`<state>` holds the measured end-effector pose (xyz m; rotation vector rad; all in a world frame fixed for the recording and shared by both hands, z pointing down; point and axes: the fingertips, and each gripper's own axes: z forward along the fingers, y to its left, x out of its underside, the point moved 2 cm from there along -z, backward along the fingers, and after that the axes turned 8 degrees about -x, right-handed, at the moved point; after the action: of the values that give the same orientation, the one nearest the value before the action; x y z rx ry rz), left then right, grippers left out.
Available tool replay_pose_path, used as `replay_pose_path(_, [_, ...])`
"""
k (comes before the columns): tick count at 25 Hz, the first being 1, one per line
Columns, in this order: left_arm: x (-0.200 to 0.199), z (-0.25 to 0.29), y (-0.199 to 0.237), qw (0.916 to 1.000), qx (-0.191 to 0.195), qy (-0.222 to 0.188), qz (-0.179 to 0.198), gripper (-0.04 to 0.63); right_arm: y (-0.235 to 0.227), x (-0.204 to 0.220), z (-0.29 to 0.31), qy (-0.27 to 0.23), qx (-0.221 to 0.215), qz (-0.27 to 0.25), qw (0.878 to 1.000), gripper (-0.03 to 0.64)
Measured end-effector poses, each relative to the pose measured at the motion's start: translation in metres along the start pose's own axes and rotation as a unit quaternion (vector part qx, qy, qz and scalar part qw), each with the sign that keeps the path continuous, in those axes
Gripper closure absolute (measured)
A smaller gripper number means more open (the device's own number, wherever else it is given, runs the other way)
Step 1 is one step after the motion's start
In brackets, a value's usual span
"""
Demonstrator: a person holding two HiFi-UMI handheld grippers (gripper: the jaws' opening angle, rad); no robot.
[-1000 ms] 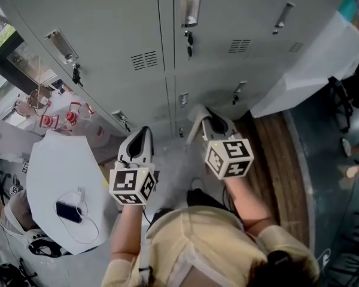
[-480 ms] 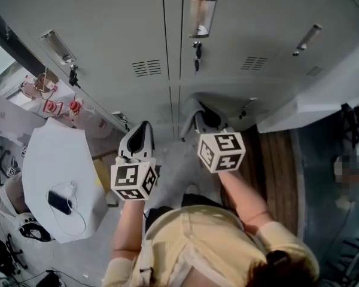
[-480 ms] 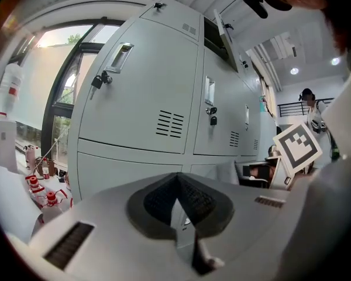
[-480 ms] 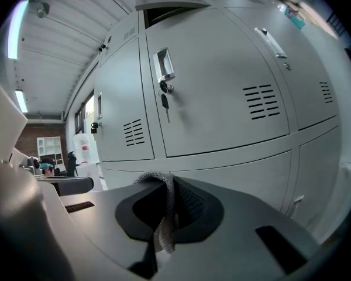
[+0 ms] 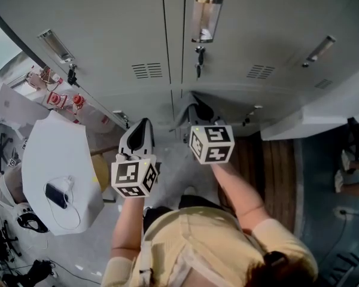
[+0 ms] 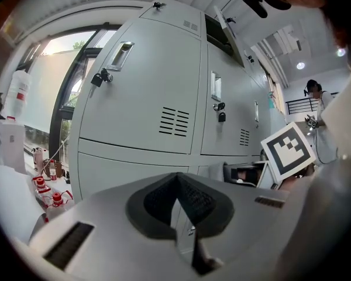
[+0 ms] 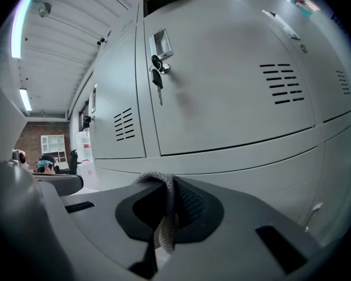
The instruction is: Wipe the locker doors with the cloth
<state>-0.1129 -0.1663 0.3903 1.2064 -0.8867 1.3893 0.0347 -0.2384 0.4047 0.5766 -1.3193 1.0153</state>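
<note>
Right tool: pinching a fold of grey woven cloth, close in front of the pale grey metal locker doors | Left tool: pressed together, holding nothing, just beside the right tool

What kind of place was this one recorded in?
Likely a locker area in a workshop or office. A bank of grey metal lockers with vents and keys in the locks fills the view, and a white table holding a phone stands beside it.
</note>
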Motion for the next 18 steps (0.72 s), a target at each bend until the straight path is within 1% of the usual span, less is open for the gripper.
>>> replay_pose_path(10, [0.005, 0.008, 0.0, 0.9998, -0.021, 0.003, -0.002, 0.603, -0.012, 0.002, 0.007, 0.007, -0.005, -0.008, 1.0, 0.612])
replay_pose_path(14, [0.009, 0.014, -0.005, 0.9998, -0.017, 0.008, -0.003, 0.603, -0.028, 0.001, -0.001, 0.008, 0.008, -0.011, 1.0, 0.612])
replay_pose_path(18, [0.011, 0.024, -0.018, 0.9999, -0.002, 0.01, -0.003, 0.603, -0.048, 0.0, -0.012, 0.006, 0.027, -0.01, 1.0, 0.612])
